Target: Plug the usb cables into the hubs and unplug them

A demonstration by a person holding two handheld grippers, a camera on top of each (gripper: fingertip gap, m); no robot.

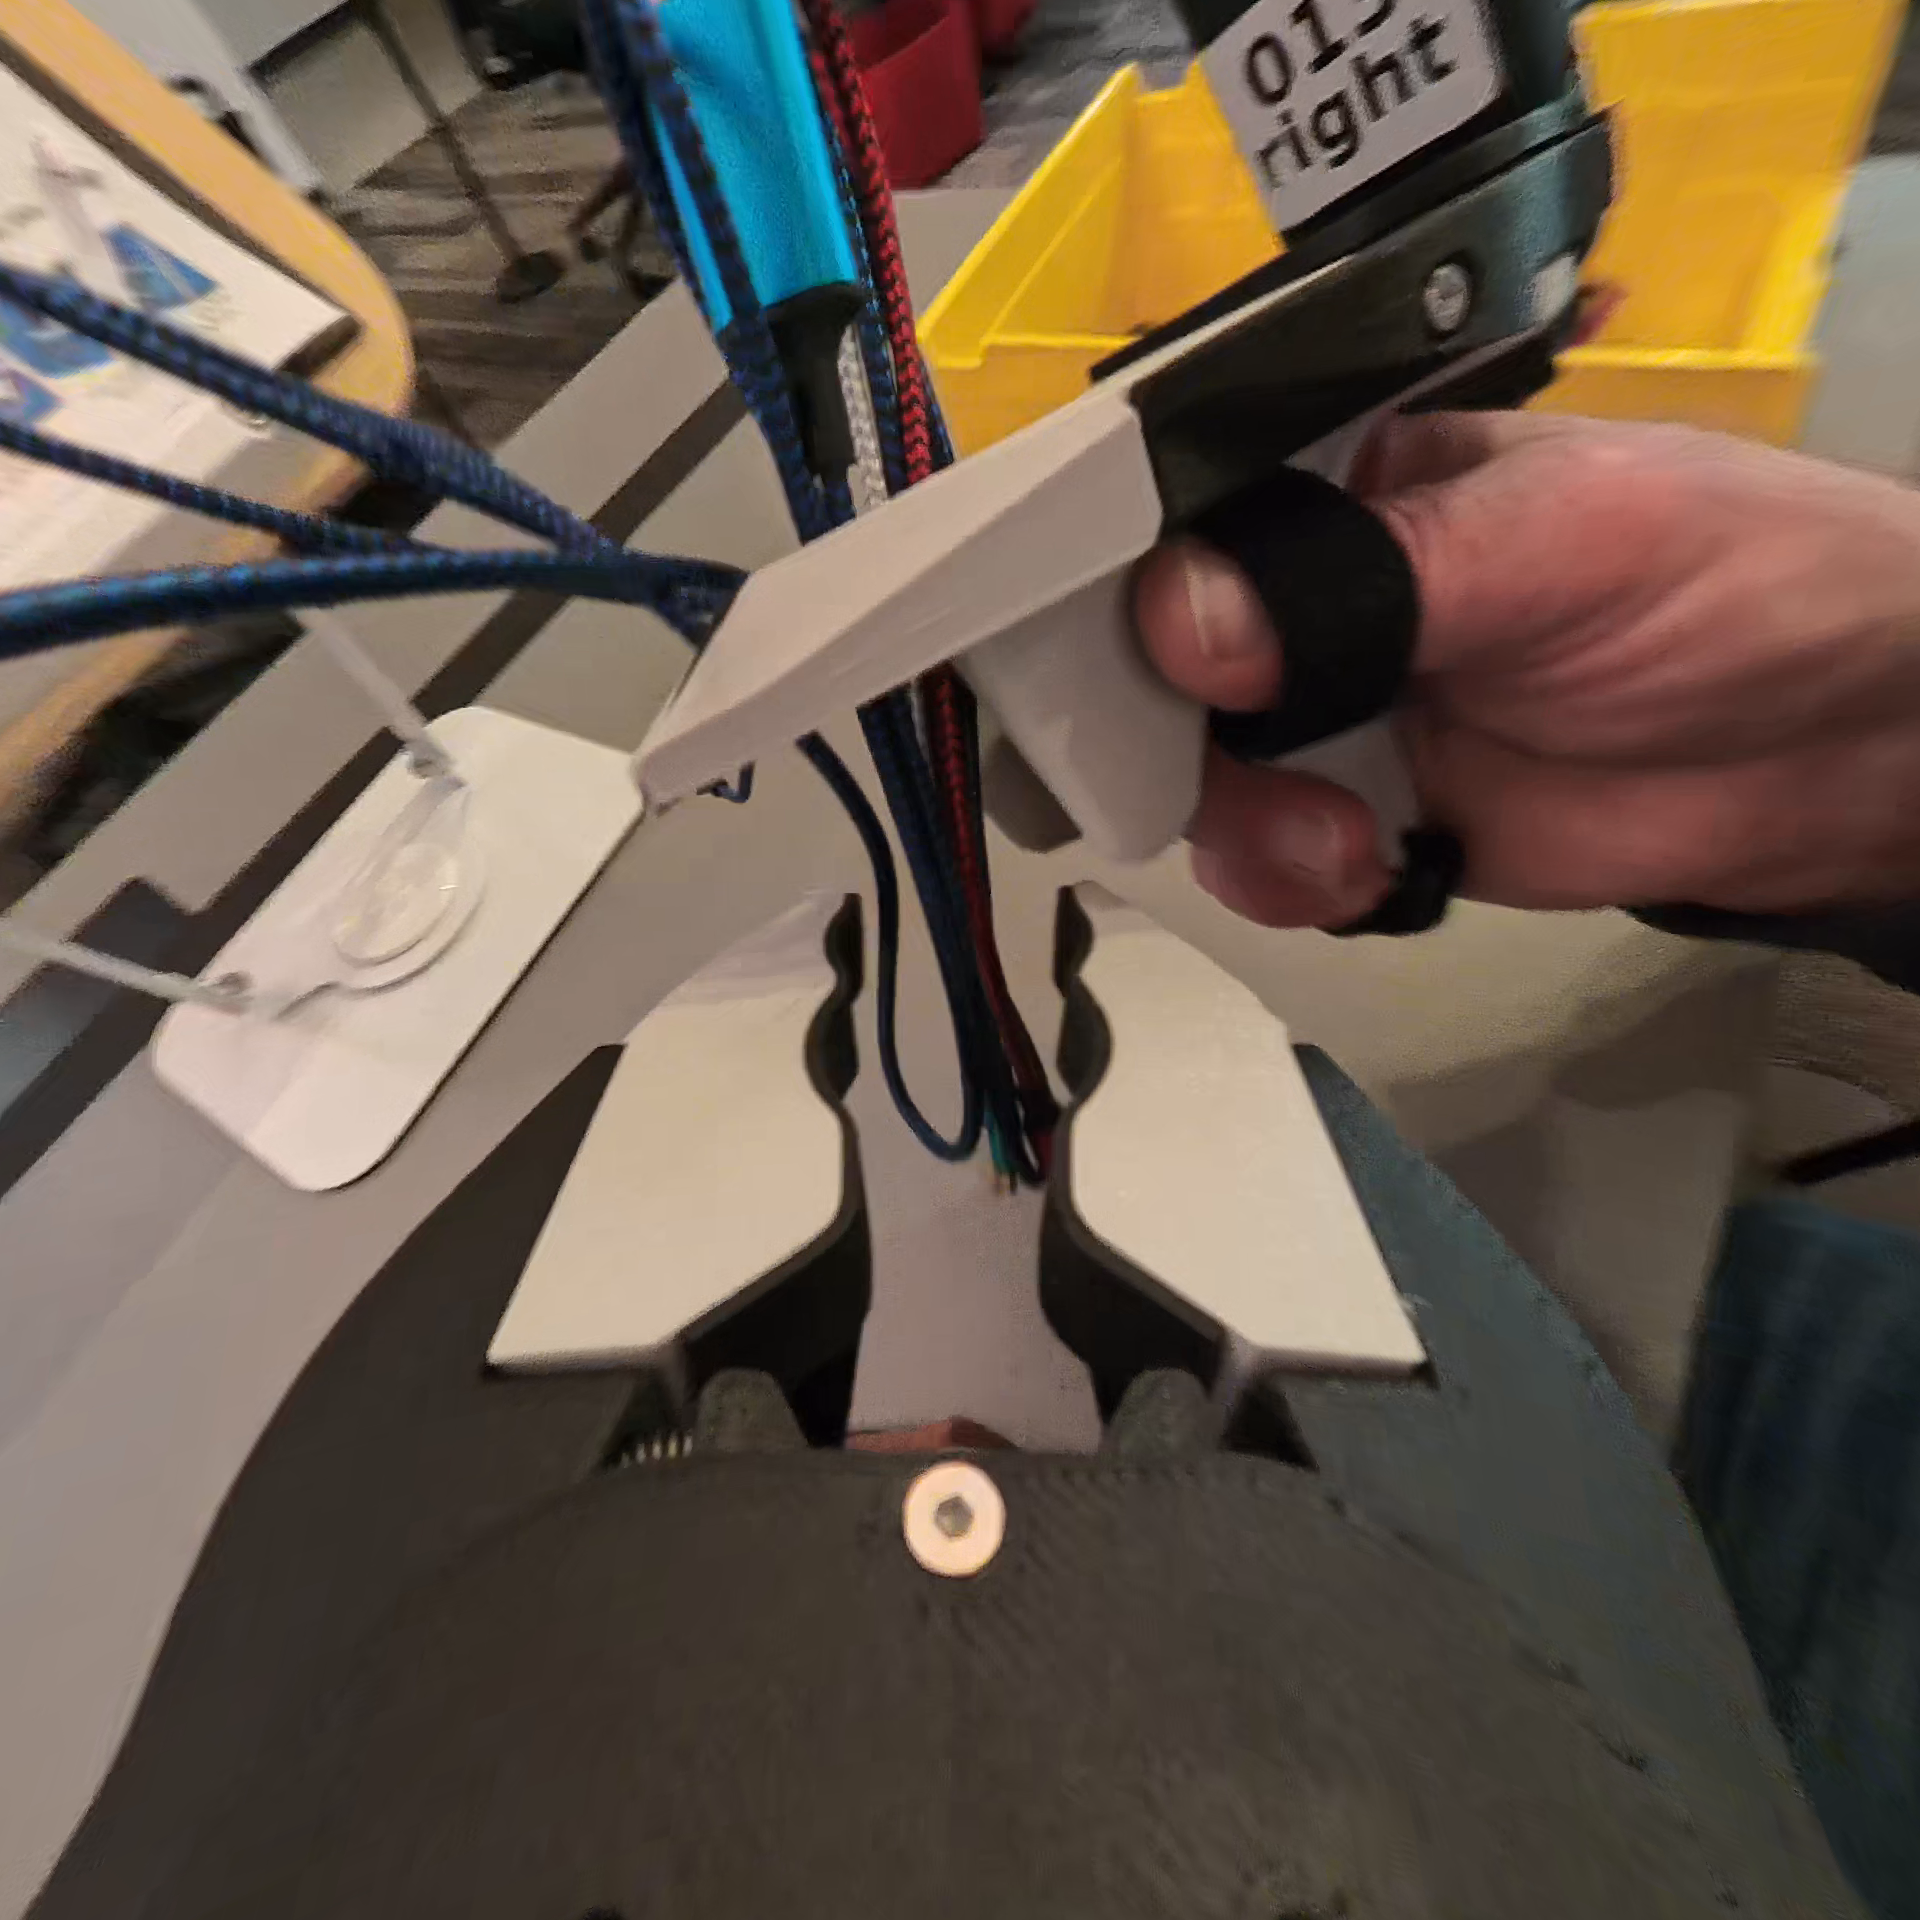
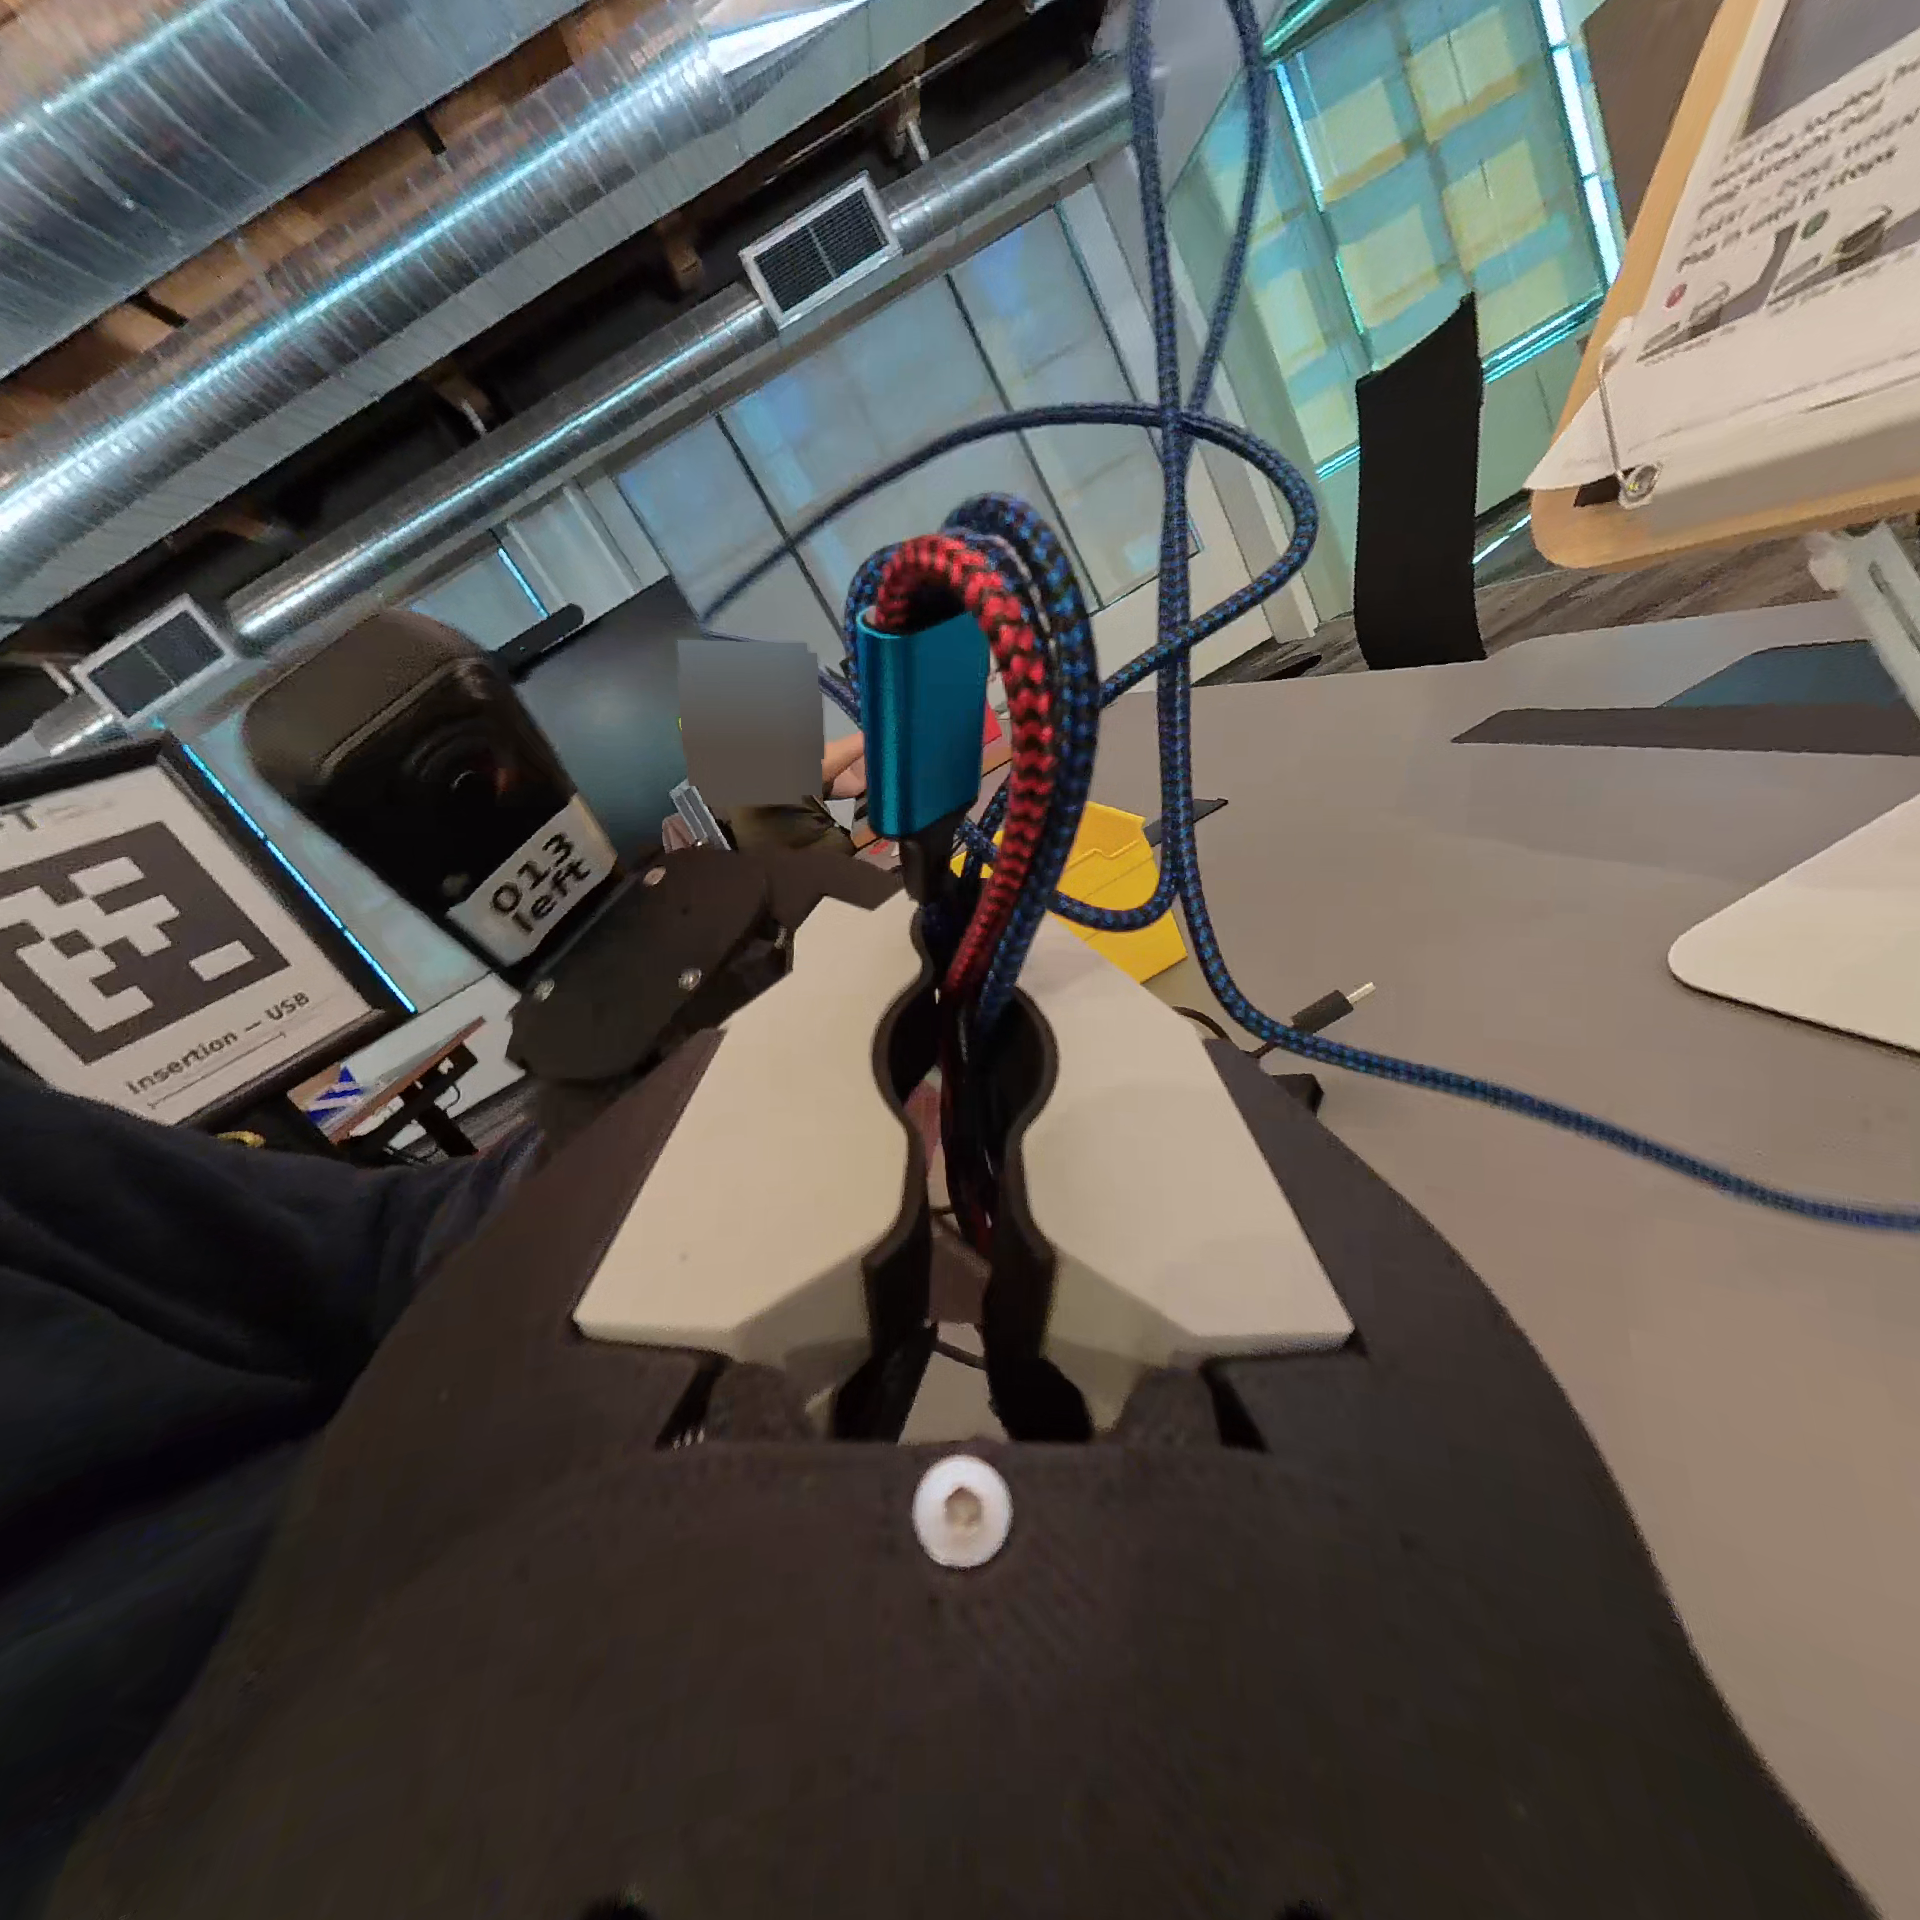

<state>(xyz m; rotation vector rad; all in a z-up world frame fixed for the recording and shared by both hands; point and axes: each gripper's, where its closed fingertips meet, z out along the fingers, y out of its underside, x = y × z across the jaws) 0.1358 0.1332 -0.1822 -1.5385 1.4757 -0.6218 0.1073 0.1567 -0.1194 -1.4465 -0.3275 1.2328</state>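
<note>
Cables (image 2: 1023,831) (braided blue and red, one with a blue metal plug (image 2: 920,727)) bunch upright, clamped in the right gripper (image 2: 966,1049) above the grey table (image 2: 1558,1039). Left gripper (image 1: 956,997) stands open and empty, cable ends dangling between its fingers (image 1: 727,1143). Yellow bin (image 1: 1091,260) behind.

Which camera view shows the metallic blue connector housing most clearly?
The right wrist view. There the metallic blue connector housing stands whole and sharp above the right hand-held gripper, which is shut on the cable bundle. The left wrist view shows the housing blurred and cut off by the top edge.
</note>
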